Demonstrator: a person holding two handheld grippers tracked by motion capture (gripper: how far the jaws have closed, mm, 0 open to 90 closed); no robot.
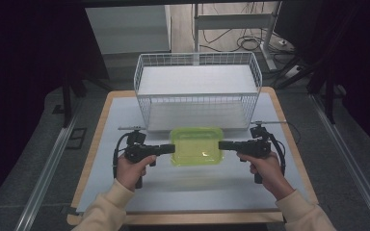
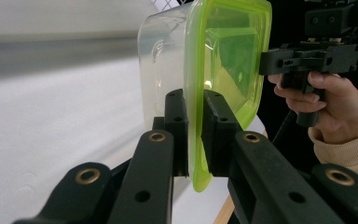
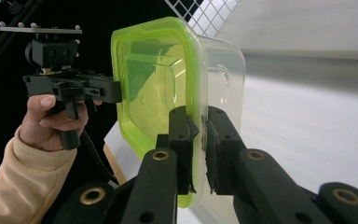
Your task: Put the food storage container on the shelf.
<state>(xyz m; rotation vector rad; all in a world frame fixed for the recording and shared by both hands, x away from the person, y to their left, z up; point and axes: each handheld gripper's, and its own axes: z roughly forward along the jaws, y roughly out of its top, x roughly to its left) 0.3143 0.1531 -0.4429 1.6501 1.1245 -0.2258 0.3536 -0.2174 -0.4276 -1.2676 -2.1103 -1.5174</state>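
I grip the box by its green lid rim, my left tool and right tool both pinched tight on it, above the bench, near the basket.

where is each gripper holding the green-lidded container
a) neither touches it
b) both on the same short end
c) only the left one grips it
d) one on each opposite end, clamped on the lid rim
d: the left gripper and the right gripper each clamp the lid rim at opposite ends of the container.
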